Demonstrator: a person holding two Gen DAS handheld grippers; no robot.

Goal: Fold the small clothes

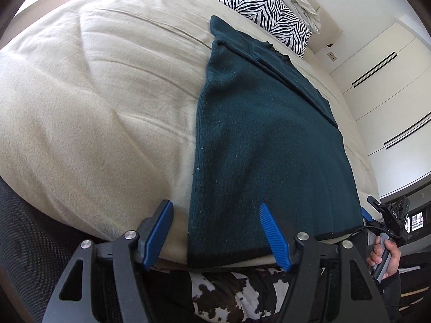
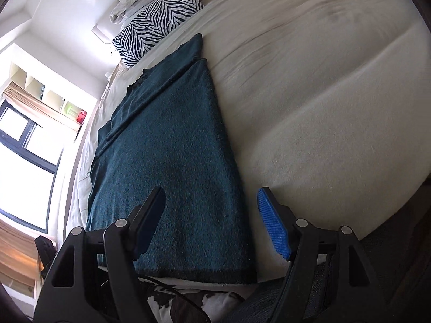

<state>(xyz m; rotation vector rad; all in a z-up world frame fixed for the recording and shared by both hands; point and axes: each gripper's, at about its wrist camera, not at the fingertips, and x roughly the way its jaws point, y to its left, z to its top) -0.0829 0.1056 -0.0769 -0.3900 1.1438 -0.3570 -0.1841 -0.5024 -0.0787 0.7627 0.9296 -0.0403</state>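
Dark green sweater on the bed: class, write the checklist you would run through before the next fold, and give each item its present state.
1. Dark green sweater lies flat on the cream bedcover: ok.
2. Sides already folded in, giving one long strip: ok.
3. Left claw open and holding nothing: ok.
4. Right claw open and holding nothing: ok.
5. Each claw stands over its own near corner of the hem: ok.
6. Room beyond the far end, where the zebra pillow lies close: cannot tell.
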